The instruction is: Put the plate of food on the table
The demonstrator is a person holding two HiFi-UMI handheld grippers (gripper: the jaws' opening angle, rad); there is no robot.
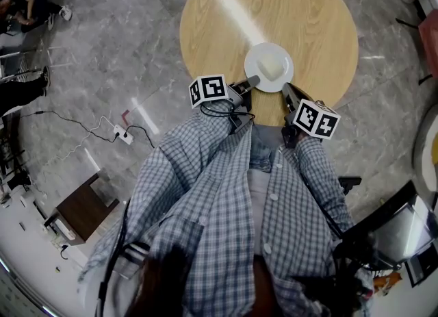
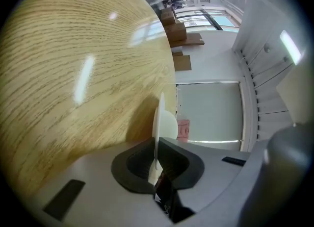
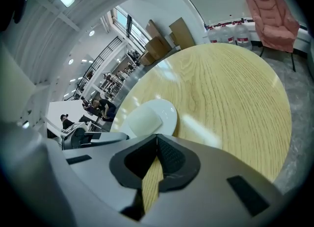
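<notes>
Checked blue-and-grey cotton, the person's shirt (image 1: 219,220), fills the nearest ground; just past it both hand-held grippers reach over the near edge of the round pale-wood table (image 1: 274,7). The left gripper (image 1: 252,81) has its dark jaws closed on the left rim of the round white plate (image 1: 259,54), seen edge-on between them in its own view. The right gripper (image 1: 287,90) sits just beside the plate's right rim, apart from it, its jaws pressed together at the tips and holding nothing. The plate, carrying a pale block of food (image 1: 272,67), lies close to the table's near edge. Beyond it open wood runs to the far rim, with grey marble floor (image 1: 123,42) around.
</notes>
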